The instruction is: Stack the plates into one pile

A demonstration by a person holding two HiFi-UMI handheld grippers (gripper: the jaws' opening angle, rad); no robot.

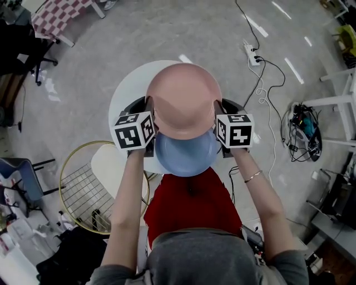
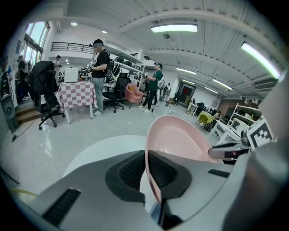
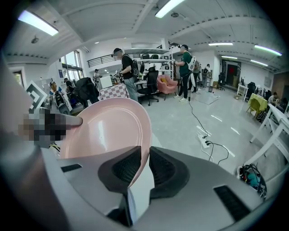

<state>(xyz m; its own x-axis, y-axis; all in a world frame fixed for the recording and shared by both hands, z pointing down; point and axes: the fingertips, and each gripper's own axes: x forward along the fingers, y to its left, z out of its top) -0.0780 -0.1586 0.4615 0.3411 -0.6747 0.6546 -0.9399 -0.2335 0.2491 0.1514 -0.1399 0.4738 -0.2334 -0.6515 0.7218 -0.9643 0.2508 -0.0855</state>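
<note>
A pink plate (image 1: 183,100) hangs level above a blue plate (image 1: 186,158), which lies on the round white table (image 1: 129,83). My left gripper (image 1: 149,108) is shut on the pink plate's left rim, and my right gripper (image 1: 218,111) is shut on its right rim. In the left gripper view the pink plate (image 2: 180,140) runs edge-on between the dark pads of the left gripper (image 2: 146,169), with the table (image 2: 95,153) below. In the right gripper view the same plate's (image 3: 104,131) rim sits clamped in the right gripper (image 3: 144,164). The pink plate covers the far part of the blue one.
A gold wire basket chair (image 1: 83,189) stands left of the person's red apron. A power strip with cables (image 1: 253,55) lies on the grey floor at right. A checkered table (image 1: 58,14) is far left, and people (image 2: 99,72) stand near it.
</note>
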